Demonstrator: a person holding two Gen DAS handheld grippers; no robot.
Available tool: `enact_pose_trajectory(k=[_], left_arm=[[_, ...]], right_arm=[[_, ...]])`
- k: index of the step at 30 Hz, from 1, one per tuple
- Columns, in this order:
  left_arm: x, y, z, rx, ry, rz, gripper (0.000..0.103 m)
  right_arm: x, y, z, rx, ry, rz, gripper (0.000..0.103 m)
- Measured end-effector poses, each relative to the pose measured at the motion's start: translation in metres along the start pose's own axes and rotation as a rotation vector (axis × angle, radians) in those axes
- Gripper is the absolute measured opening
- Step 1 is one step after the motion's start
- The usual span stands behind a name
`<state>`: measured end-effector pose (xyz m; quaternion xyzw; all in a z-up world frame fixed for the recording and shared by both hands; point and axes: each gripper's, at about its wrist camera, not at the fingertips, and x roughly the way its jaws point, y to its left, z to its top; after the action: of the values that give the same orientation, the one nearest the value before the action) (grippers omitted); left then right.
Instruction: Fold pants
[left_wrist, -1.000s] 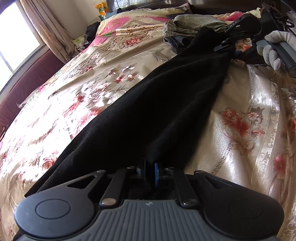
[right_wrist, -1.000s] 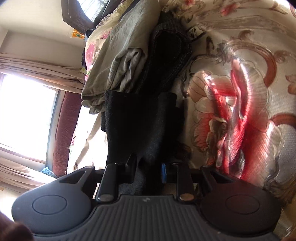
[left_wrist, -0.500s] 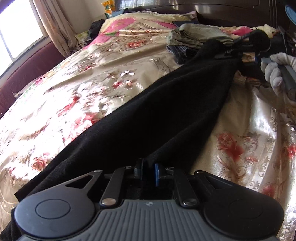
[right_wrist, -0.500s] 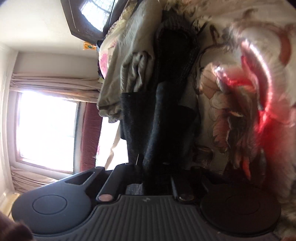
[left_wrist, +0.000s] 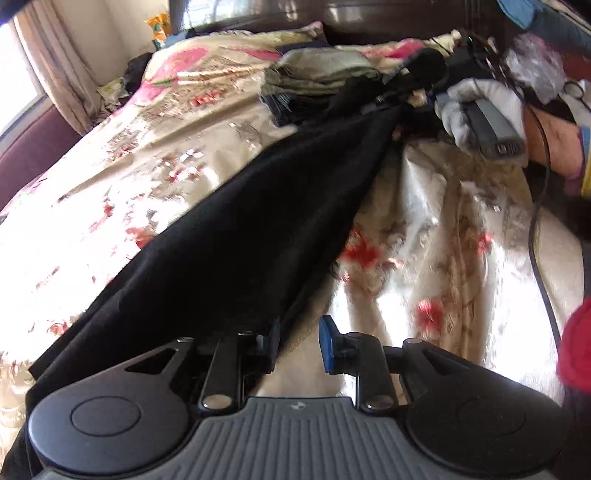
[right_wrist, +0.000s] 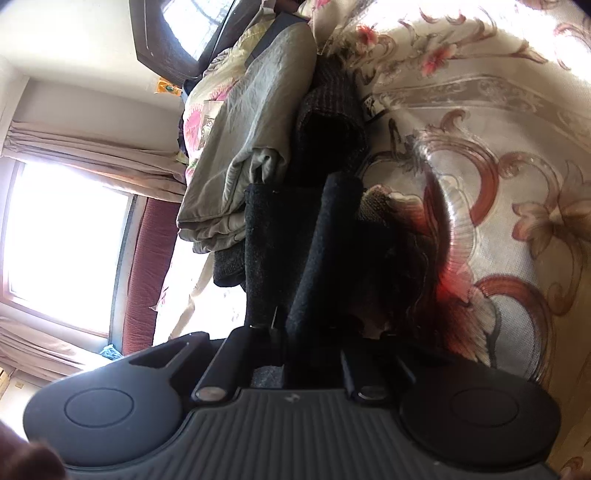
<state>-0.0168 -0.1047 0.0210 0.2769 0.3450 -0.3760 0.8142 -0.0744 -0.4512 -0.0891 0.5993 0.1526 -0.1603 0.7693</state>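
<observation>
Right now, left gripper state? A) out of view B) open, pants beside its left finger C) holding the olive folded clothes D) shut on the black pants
B: the left gripper shows a clear gap between its pads with only bedspread in it; the black pants edge lies against its left finger.

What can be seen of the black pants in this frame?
The black pants look like soft, matte, slightly fuzzy fabric, stretched in a long band across the floral bedspread. The far end is bunched and pinched in the right gripper, where the right wrist view shows rolled folds between the fingers. The near end lies beside the left gripper, whose fingers stand apart with nothing between them. The far end reaches the stacked folded clothes.
</observation>
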Motion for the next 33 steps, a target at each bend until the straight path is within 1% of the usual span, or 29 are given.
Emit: enact_pose_trajectory(k=[2, 3, 5, 6, 7, 8, 10, 12, 13, 15, 17, 18, 19, 20, 21, 23, 24, 26, 28, 30, 32, 33], left_arm=[[0.001, 0.010, 0.003, -0.043, -0.043, 0.070, 0.052], [0.005, 0.015, 0.002, -0.061, -0.044, 0.097, 0.052], [0.020, 0.023, -0.004, -0.091, 0.005, 0.113, 0.052], [0.030, 0.026, -0.010, -0.098, 0.047, 0.104, 0.052], [0.036, 0.026, -0.018, -0.101, 0.068, 0.097, 0.053], [0.036, 0.024, -0.022, -0.103, 0.059, 0.101, 0.053], [0.032, 0.025, -0.021, -0.115, 0.057, 0.098, 0.052], [0.021, 0.028, -0.020, -0.132, 0.041, 0.093, 0.052], [0.015, 0.030, -0.022, -0.136, 0.027, 0.102, 0.053], [0.001, 0.036, -0.026, -0.148, 0.001, 0.122, 0.053], [-0.011, 0.045, -0.034, -0.175, -0.018, 0.135, 0.053], [-0.017, 0.051, -0.040, -0.194, -0.026, 0.154, 0.053], [-0.021, 0.057, -0.044, -0.209, -0.032, 0.171, 0.053], [-0.026, 0.064, -0.050, -0.228, -0.038, 0.194, 0.053], [-0.030, 0.071, -0.055, -0.245, -0.043, 0.216, 0.053], [-0.037, 0.086, -0.066, -0.281, -0.054, 0.271, 0.053], [-0.040, 0.092, -0.071, -0.299, -0.061, 0.300, 0.053], [-0.045, 0.109, -0.082, -0.354, -0.073, 0.353, 0.053], [-0.047, 0.124, -0.092, -0.407, -0.082, 0.398, 0.054], [-0.046, 0.138, -0.103, -0.446, -0.085, 0.444, 0.054], [-0.044, 0.151, -0.111, -0.484, -0.087, 0.455, 0.054], [-0.043, 0.158, -0.115, -0.511, -0.092, 0.453, 0.054]], right_arm=[[-0.008, 0.002, -0.004, -0.007, -0.026, 0.033, 0.008], [-0.014, 0.003, -0.006, -0.013, -0.040, 0.055, 0.008], [-0.018, 0.005, -0.007, -0.014, -0.051, 0.076, 0.008], [-0.015, 0.006, -0.007, -0.019, -0.048, 0.067, 0.008], [-0.011, 0.004, -0.006, -0.024, -0.035, 0.055, 0.010], [-0.004, 0.003, -0.005, -0.022, -0.002, 0.040, 0.013], [0.007, 0.000, -0.006, -0.015, 0.060, -0.004, 0.014], [0.003, 0.003, -0.006, -0.043, 0.064, -0.045, 0.014], [-0.003, 0.006, -0.005, -0.064, 0.064, -0.059, 0.014], [-0.022, 0.019, -0.004, -0.160, 0.055, -0.116, 0.015], [-0.044, 0.039, -0.012, -0.310, 0.022, -0.203, 0.017], [-0.053, 0.054, -0.019, -0.401, 0.008, -0.241, 0.017], [-0.058, 0.072, -0.029, -0.497, 0.008, -0.242, 0.017], [-0.058, 0.095, -0.044, -0.606, 0.033, -0.209, 0.017], [-0.053, 0.118, -0.060, -0.692, 0.086, -0.151, 0.017], [-0.027, 0.161, -0.096, -0.805, 0.242, -0.003, 0.018], [-0.004, 0.185, -0.120, -0.851, 0.347, 0.088, 0.020], [0.040, 0.225, -0.169, -0.910, 0.513, 0.223, 0.024], [0.083, 0.258, -0.218, -0.957, 0.665, 0.294, 0.024], [0.113, 0.284, -0.266, -1.038, 0.759, 0.330, 0.025], [0.140, 0.300, -0.303, -1.093, 0.848, 0.350, 0.026], [0.152, 0.304, -0.316, -1.108, 0.904, 0.356, 0.026]])
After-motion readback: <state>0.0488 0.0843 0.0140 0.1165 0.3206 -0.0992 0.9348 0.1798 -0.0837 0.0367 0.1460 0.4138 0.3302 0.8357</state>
